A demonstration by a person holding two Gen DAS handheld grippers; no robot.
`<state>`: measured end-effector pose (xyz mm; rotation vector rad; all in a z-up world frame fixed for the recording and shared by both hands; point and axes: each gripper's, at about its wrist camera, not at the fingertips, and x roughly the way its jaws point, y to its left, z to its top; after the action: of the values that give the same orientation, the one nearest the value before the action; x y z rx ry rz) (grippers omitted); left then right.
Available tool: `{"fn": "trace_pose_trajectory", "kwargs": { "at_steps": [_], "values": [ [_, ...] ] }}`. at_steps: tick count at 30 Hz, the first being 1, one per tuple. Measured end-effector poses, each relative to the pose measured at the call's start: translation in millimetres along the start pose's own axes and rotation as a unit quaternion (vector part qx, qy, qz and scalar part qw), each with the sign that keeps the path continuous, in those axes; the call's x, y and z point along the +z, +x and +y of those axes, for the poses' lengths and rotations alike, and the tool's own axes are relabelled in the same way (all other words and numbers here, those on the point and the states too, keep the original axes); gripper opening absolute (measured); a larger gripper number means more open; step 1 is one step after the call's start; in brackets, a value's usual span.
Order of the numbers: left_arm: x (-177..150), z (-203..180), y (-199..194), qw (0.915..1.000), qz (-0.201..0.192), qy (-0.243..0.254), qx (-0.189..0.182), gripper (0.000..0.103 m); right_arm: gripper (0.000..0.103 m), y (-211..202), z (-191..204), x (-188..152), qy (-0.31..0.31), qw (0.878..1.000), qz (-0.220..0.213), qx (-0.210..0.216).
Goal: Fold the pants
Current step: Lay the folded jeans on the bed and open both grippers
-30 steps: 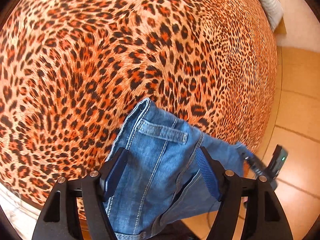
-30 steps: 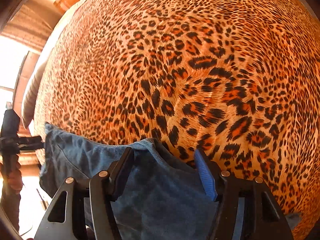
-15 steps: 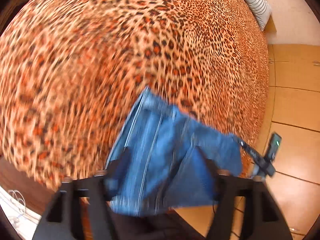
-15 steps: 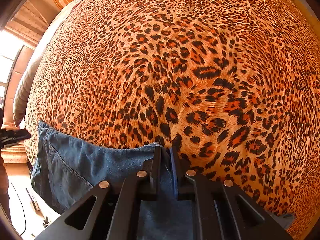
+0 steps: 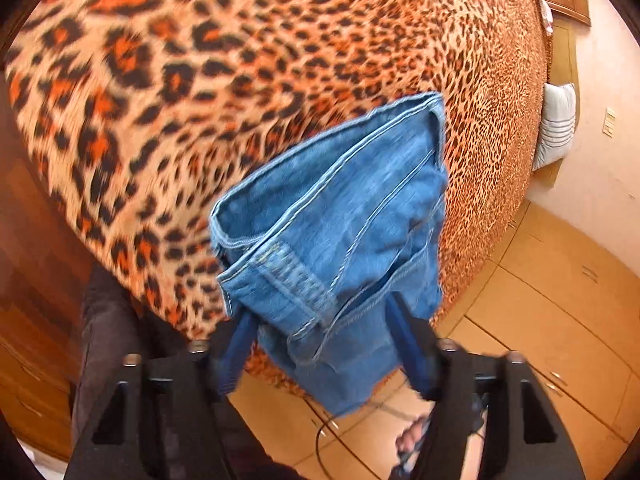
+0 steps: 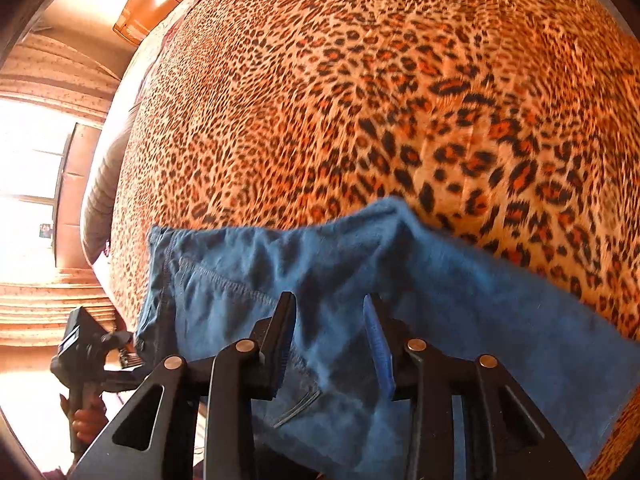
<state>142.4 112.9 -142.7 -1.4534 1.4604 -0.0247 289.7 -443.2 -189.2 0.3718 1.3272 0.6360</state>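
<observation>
Blue denim pants (image 5: 344, 216) lie at the near edge of a bed with a leopard-print cover (image 5: 240, 60). In the left wrist view the waistband end hangs over the bed edge, and my left gripper (image 5: 320, 332) is open with the denim between its blue-padded fingers (image 5: 408, 340). In the right wrist view the pants (image 6: 460, 300) spread across the cover (image 6: 360, 80). My right gripper (image 6: 330, 320) is partly open, with denim lying between and under its fingers. The left gripper also shows at the left of the right wrist view (image 6: 120, 340).
A tiled floor (image 5: 560, 320) lies right of the bed. A striped white pillow (image 5: 556, 128) sits at the bed's far right. A bright window (image 6: 28, 184) and wooden wall are at the left in the right wrist view. A hand (image 6: 86, 416) holds the left gripper's handle.
The right gripper shut on the denim half a second ago and has now opened partway. The left gripper swung round the waistband end. The pants have shifted further onto the bed.
</observation>
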Motion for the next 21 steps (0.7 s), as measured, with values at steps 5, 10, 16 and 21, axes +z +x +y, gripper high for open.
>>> {"fn": "trace_pose_trajectory", "kwargs": {
  "at_steps": [5,10,16,21],
  "values": [
    [3.1,-59.1,-8.2,0.9887,-0.022,0.141,0.046,0.009,0.043,-17.2,-30.8,-50.6,0.04,0.999,0.001,-0.015],
    [-54.8,-106.8,-14.1,0.8979,-0.126,0.397,0.141,0.011,0.043,-36.8,-79.9,-92.2,0.122,0.992,-0.017,-0.017],
    [-45.2,-36.9,24.5,0.9216,-0.061,0.343,0.171,0.013,0.043,-49.4,-119.5,-137.1,0.191,0.981,-0.022,-0.018],
    [-22.2,-21.6,12.5,0.9598,-0.033,0.257,0.107,0.016,0.043,-59.2,-150.0,-167.6,0.258,0.965,-0.039,-0.017]
  ]
}}
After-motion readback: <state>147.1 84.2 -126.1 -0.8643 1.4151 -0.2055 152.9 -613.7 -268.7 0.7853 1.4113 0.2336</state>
